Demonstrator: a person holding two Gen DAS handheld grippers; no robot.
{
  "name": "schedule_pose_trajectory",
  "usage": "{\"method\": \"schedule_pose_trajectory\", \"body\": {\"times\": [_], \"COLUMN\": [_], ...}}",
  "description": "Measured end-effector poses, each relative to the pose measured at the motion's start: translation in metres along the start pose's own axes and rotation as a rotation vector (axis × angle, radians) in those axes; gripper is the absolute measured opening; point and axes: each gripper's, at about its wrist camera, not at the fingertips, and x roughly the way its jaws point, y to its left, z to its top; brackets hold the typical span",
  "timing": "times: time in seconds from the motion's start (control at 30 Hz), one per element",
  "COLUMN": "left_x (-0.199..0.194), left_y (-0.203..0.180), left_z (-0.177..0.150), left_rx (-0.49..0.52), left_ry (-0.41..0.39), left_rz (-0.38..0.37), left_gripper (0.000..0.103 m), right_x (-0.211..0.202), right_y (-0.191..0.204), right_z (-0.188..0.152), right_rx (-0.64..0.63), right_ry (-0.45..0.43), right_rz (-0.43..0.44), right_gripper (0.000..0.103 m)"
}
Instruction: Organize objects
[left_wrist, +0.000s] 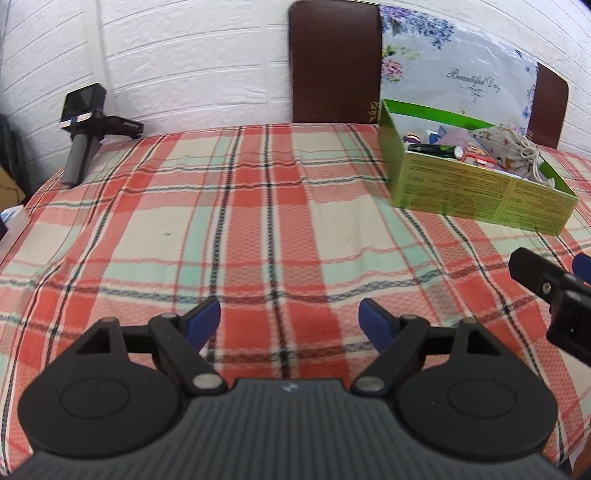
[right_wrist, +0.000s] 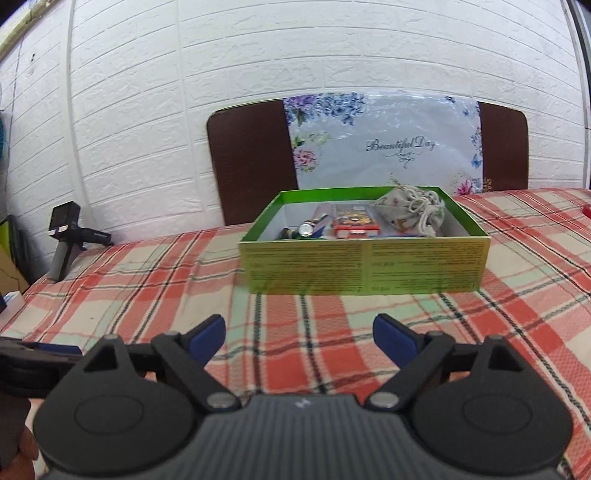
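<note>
Left gripper (left_wrist: 289, 319) spread wide, nothing between its fingers, low over plaid tablecloth (left_wrist: 221, 206); right gripper (right_wrist: 299, 334) likewise spread and bare; green box (right_wrist: 364, 260) ahead on cloth, holding cloth pouch (right_wrist: 410, 212), red packet (right_wrist: 354, 221), wristwatch (right_wrist: 306, 229).

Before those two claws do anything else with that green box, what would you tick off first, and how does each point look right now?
1. Left gripper jaws open and holding nothing: ok.
2. Right gripper jaws open and holding nothing: ok.
3. Green box upright on the plaid tablecloth, open at the top: ok.
4. Drawstring pouch, red pack and wristwatch inside the box: ok.
5. Anything loose on the cloth to put away: cannot tell; a red edge shows at far right.
6. Handheld camera at the far left corner, apart from both grippers: ok.
</note>
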Motion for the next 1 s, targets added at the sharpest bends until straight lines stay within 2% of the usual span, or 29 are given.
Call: {"method": "schedule_pose_trajectory", "body": {"times": [0.13,0.33,0.5,0.67,1.0], "left_x": [-0.002,0.004,0.012,0.019,0.026], "left_y": [0.01,0.014,0.016,0.014,-0.001], "left_z": [-0.002,-0.007,-0.009,-0.008,-0.007], "left_rx": [-0.036,-0.031,-0.042,-0.034,0.007], "left_ry": [0.0,0.013,0.05,0.073,0.068], "left_rz": [0.014,0.021,0.023,0.039,0.049], "left_gripper": [0.09,0.096,0.1,0.103,0.103], "right_x": [-0.007,-0.008,0.003,0.016,0.029], "right_y": [0.013,0.019,0.021,0.021,0.007], "right_z": [0.0,-0.001,-0.005,-0.01,-0.015], "right_rx": [-0.04,-0.055,-0.045,-0.045,-0.023], "right_ry": [-0.011,-0.02,0.016,0.062,0.089], "right_rz": [0.018,0.015,0.016,0.019,-0.004], "right_gripper": [0.092,0.098,0.103,0.103,0.103]}}
